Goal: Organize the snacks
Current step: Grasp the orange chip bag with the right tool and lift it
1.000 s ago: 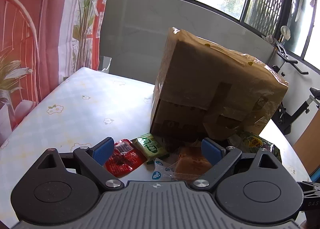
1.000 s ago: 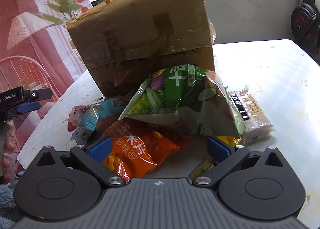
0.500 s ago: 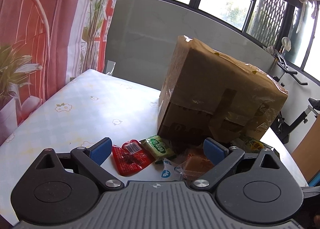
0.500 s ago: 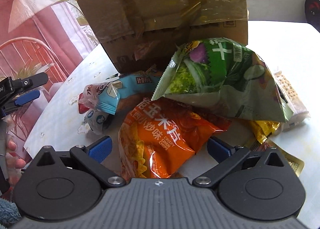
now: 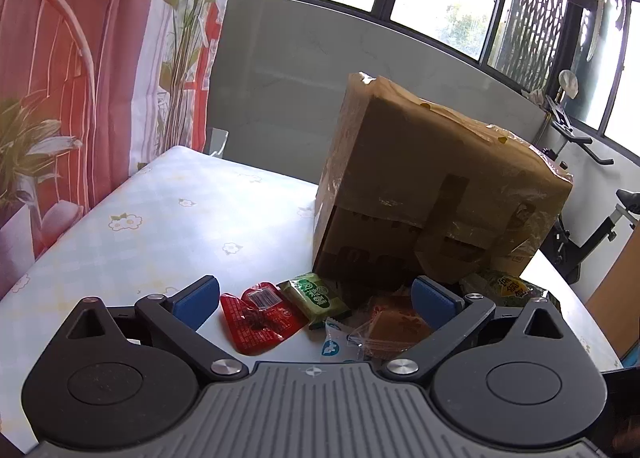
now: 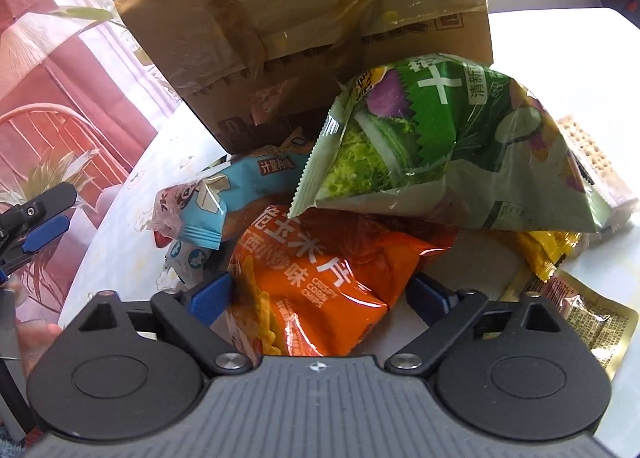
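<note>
**Closing on the orange chip bag at the near edge of the snack pile**

Orange corn-chip bag (image 6: 320,278) lying flat on the white table (image 6: 560,53), nearest of the pile, tucked partly under a large green vegetable-crisp bag (image 6: 440,145). Light-blue packet (image 6: 224,193) to its left, yellow packet (image 6: 544,250) and gold-edged sachet (image 6: 592,322) to its right, cracker pack (image 6: 592,161) behind the green bag. Tall cardboard box (image 6: 304,29), taped over, standing at the back of the heap.

Right gripper (image 6: 320,292) straddling the orange bag, blue pads on either side of it, jaws closing; left pad at the bag's edge, firm pinch not yet evident. Judged step: first pick, seizing the orange bag.

Left gripper (image 5: 316,298) hovering wide apart and opening, holding nothing, above a red sachet (image 5: 260,318), a small green packet (image 5: 316,298) and a clear-wrapped brown snack (image 5: 392,326).

Next move, as a judgement: finish the squeeze gently on the puffy, slippery film, then draw the bag toward the camera and out from beneath the green bag without dragging neighbours. Destination not shown; box appears sealed from both views.
</note>
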Demonstrator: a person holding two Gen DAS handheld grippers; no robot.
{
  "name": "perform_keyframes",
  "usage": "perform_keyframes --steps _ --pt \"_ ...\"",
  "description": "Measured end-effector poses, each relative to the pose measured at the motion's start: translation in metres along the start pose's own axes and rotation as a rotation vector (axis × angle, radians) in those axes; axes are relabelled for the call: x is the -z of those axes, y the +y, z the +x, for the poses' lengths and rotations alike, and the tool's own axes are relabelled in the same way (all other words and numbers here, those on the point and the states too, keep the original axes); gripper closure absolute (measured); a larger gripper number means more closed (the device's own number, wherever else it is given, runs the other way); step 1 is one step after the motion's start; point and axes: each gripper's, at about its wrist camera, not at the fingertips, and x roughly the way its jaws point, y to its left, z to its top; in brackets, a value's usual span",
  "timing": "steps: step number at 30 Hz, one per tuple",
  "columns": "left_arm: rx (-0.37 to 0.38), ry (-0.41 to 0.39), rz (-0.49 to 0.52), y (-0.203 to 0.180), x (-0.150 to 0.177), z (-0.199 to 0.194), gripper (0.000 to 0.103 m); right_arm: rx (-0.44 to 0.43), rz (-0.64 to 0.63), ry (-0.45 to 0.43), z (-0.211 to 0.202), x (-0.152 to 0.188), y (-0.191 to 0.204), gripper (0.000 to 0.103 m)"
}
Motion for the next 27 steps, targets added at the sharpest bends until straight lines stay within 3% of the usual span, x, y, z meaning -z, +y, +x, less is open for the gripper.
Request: perform_keyframes --steps 9,14,19,27 --pt "0.022 0.069 -0.016 -0.001 0.002 0.006 0.000 -0.035 -0.133 0.019 -0.017 0.013 0.019 0.026" --pt "0.024 0.078 -0.021 0.000 0.002 0.005 0.000 -0.002 -0.248 0.024 -0.022 0.016 0.036 0.029" --pt "0.000 0.085 -0.014 -0.002 0.002 0.005 0.000 0.004 -0.389 -0.012 -0.029 0.021 0.057 0.030" --pt "0.009 0.058 -0.077 0.006 -0.001 0.001 0.000 0.007 -0.436 -0.105 -0.049 0.015 0.063 0.034"
